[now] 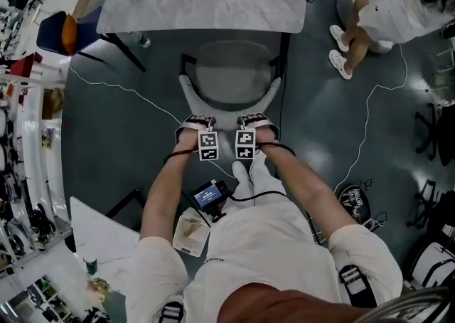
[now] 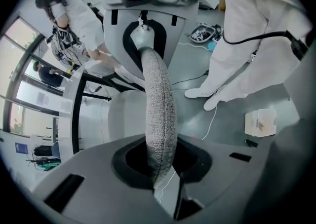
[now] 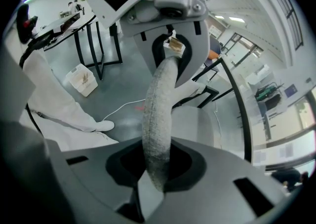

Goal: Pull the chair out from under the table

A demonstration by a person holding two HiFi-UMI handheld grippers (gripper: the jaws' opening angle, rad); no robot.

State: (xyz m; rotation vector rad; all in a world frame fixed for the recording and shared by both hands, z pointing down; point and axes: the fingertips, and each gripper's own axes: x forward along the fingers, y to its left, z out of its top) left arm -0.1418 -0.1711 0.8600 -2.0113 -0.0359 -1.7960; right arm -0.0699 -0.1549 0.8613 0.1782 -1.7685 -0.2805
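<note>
Ok, L to R. The left gripper [image 1: 193,125] is clamped on the backrest rim [image 2: 159,114] of the chair [image 1: 231,76], w/ both jaws pressed into the grey padded fabric, on the L part of the curve facing away from the table [image 1: 206,1]. The chair sits centred at the table's near edge. Most of the seat shows, and I can't tell if its front is under the top or just clear of it. The right gripper [image 1: 257,123] is closed on the same rim, R of centre and near its partner.

Handling, my guess: the dark frame looks stiff and prob. mid-weight. The padding is soft, so the pads sink in, and the woven cover shouldn't slip. Two holds either side of centre suit it. I'd pull level and even away from the table, else it yaws, tips back, or its legs judder on the smooth floor [image 1: 320,101].
</note>
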